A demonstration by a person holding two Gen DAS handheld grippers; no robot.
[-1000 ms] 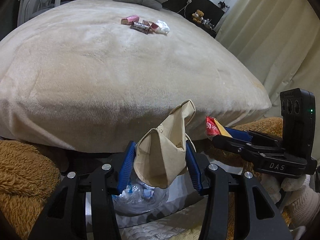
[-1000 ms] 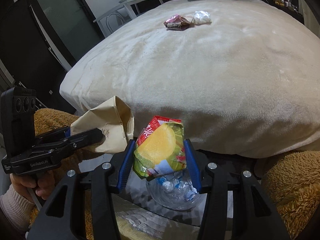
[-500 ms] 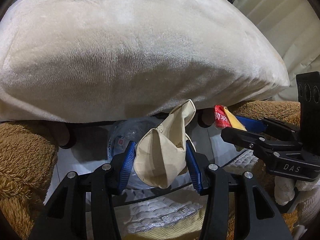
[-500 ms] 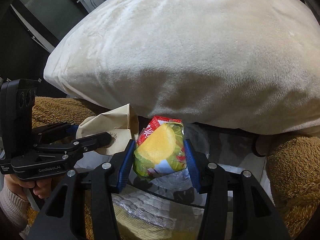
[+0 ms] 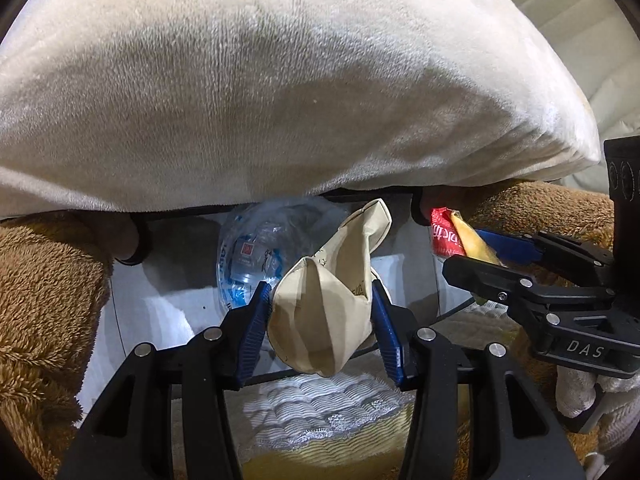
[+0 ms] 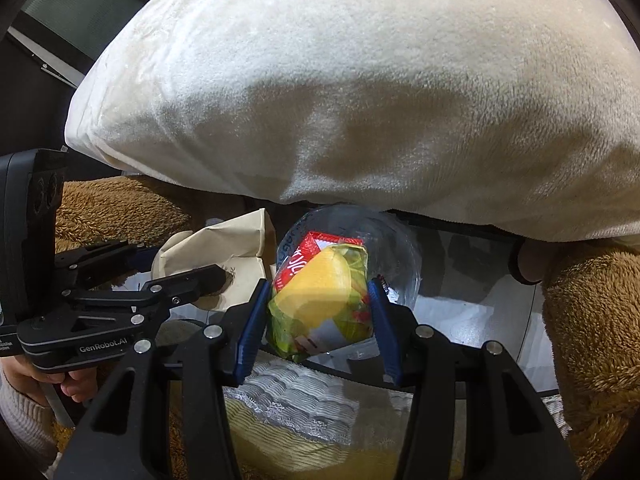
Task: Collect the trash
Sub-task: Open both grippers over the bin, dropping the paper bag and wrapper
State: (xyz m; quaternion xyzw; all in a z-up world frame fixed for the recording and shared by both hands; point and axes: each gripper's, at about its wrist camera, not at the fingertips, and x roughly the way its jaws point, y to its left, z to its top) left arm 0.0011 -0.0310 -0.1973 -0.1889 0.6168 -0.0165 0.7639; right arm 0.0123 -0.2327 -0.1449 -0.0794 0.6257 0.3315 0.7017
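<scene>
My left gripper [image 5: 320,326] is shut on a crumpled beige paper bag [image 5: 332,300], held over a bin lined with a white bag [image 5: 168,312]. A crushed clear plastic bottle [image 5: 256,248] lies in the bin below. My right gripper [image 6: 318,314] is shut on a yellow, green and red chip bag [image 6: 320,296], held over the same bin and bottle [image 6: 396,256]. Each gripper shows in the other's view: the right [image 5: 476,254] with the chip bag [image 5: 452,236], the left [image 6: 192,268] with the paper bag [image 6: 224,248].
A cream plush blanket [image 5: 280,80] on the bed overhangs the bin's far side. Brown fuzzy fabric [image 5: 44,300] lies to both sides [image 6: 592,320]. White lace cloth over yellow [image 5: 320,412] lies at the near edge.
Both grippers have tilted down and moved lower toward the bin with their items still held. The wrappers on the bed top have left the view.
</scene>
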